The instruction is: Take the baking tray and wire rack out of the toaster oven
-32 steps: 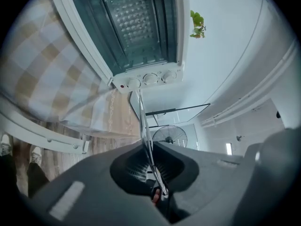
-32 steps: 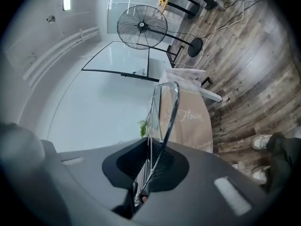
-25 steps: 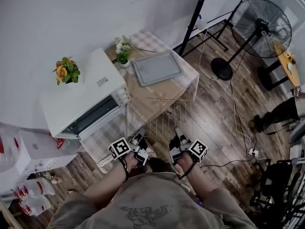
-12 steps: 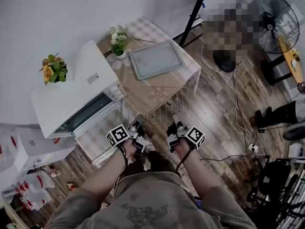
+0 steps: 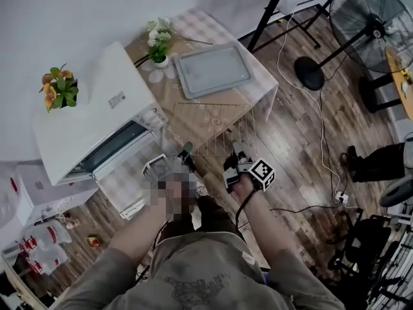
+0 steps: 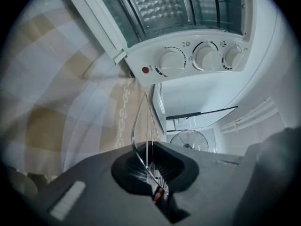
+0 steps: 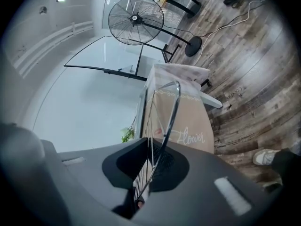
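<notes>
Left hand-held gripper (image 6: 151, 173) and right hand-held gripper (image 5: 236, 160) clamp wire rack (image 5: 213, 131).

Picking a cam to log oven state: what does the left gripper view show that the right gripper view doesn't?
Left gripper view only: the toaster oven, with its glass door, three knobs and red lamp.
Right gripper view only: the wooden floor, a shoe and a potted plant.
Both: the wire rack, clamped by the left gripper and the right gripper, plus the tablecloth and the standing fan.
</notes>
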A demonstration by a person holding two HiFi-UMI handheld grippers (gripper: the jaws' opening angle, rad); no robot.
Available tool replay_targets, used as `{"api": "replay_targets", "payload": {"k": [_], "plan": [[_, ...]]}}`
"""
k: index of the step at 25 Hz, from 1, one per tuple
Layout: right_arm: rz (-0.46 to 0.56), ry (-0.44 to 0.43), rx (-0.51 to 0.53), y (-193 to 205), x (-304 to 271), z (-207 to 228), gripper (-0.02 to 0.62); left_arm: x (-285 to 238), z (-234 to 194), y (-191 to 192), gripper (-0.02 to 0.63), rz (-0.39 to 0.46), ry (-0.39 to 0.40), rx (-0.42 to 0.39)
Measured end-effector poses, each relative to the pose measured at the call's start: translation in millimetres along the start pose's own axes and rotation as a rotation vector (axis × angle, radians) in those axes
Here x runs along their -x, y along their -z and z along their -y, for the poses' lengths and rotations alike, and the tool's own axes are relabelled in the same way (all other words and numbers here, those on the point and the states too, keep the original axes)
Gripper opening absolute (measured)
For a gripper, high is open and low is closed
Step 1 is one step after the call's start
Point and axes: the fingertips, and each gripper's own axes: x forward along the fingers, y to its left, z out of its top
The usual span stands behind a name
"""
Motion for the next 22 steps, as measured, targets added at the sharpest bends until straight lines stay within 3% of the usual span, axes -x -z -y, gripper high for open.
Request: {"api": "replay_targets", "payload": {"k": [5, 11, 22], "plan": [[0.002, 0.010, 0.000, -6, -15, 6, 0.034, -11, -11, -5, 0.017, 0.024, -0.026, 0.039], [0.001, 0.002, -0.011, -11, -36, 12, 0.037, -13, -25, -13, 0.057, 0.130, -0.090, 0.198], [0.003, -0.024, -0.028, -18, -65, 11, 0.035, -7, -25, -13, 0.086, 0.175, -0.100, 0.252]]}}
